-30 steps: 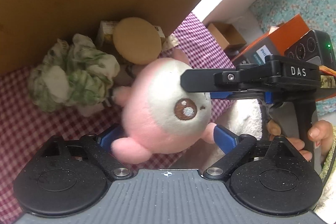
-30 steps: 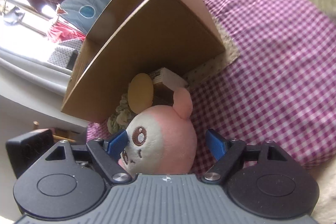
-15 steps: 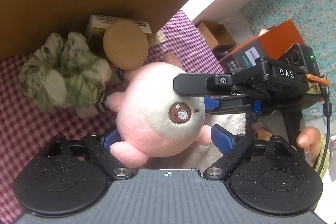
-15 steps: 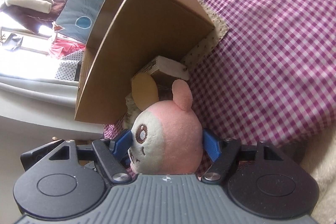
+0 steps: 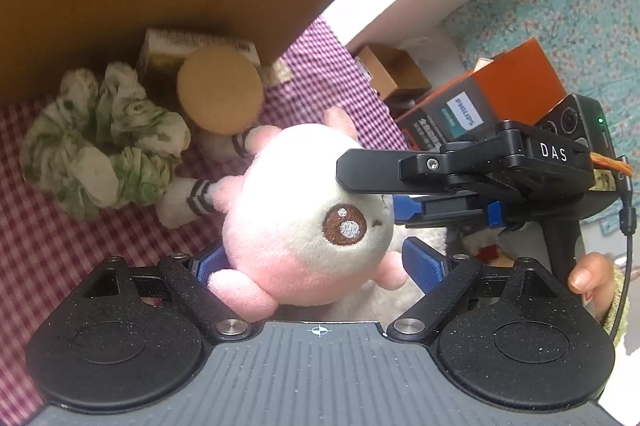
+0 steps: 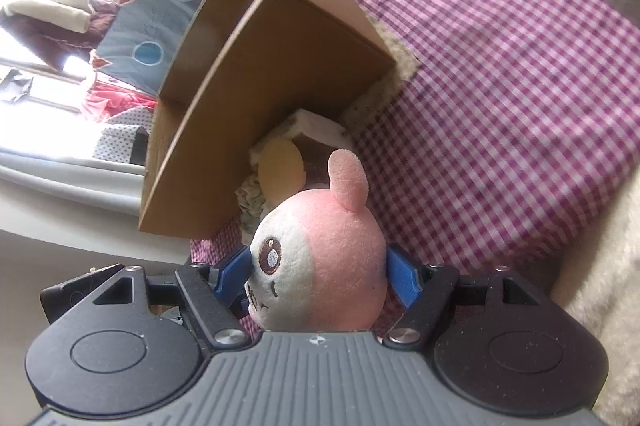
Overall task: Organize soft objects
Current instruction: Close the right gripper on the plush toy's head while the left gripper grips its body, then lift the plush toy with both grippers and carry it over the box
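Round pink-and-cream plush toy [image 6: 320, 258] held above near edge of purple-checked bed [image 6: 500, 86], head between right gripper [image 6: 318, 272] jaws, blue pads pressing both cheeks. Left gripper [image 5: 320, 264] jaws wide around toy's body, not pinching; right is holding hand. Tan cardboard box [image 6: 260, 98] lies ahead, beyond toy; green-white crumpled cloth [image 5: 100, 142] and tan round cushion [image 5: 220, 98] at its foot.

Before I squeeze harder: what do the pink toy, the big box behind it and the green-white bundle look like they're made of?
Pink toy: short fuzzy plush, likely stuffed; embroidered eye.
Big box: plain matte brown cardboard, thin raw edges showing.
Green-white bundle: thin crumpled fabric, gathered like a scrunchie, apparently matte; could be cotton, can't confirm.
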`<state>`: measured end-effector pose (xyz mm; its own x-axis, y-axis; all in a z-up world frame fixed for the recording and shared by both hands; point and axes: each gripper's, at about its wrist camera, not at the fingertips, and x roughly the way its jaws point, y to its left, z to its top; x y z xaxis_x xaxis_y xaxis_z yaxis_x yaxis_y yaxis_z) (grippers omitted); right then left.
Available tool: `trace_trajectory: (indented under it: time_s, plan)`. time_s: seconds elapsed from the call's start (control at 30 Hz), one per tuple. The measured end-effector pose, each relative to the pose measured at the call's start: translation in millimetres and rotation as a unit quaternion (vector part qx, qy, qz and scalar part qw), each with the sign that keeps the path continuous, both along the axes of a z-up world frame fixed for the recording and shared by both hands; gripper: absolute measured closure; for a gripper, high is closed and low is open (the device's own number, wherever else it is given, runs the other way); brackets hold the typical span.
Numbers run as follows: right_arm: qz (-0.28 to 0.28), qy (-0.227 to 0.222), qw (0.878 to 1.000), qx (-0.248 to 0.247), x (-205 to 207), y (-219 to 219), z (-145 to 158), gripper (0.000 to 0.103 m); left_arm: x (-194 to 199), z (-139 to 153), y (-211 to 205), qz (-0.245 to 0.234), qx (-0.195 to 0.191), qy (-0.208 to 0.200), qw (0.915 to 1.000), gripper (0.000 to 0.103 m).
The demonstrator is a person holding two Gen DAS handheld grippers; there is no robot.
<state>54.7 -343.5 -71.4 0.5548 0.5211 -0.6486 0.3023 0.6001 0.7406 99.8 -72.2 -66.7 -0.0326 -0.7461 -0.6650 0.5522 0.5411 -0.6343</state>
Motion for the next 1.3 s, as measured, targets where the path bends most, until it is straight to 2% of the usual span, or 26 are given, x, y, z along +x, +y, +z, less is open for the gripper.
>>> trace_trajectory:
  time_s: [0.17,0.43,0.93,1.3]
  plan:
    - [-0.004,0.013,1.0,0.006,-15,1,-1,0.027,-7,-1,4,-0.009,-0.007,0.018,0.9998,0.014]
    - [-0.019,0.016,1.0,0.009,-33,2,2,0.027,-16,2,-1,-0.023,-0.007,0.015,0.9996,0.014]
    - [-0.024,-0.041,0.999,-0.022,-44,11,36,0.027,-31,28,1,-0.017,-0.039,-0.05,0.9979,0.014]
    - [-0.01,-0.113,0.992,-0.046,-45,27,83,0.027,-36,69,20,0.004,-0.071,-0.115,0.9908,0.014]
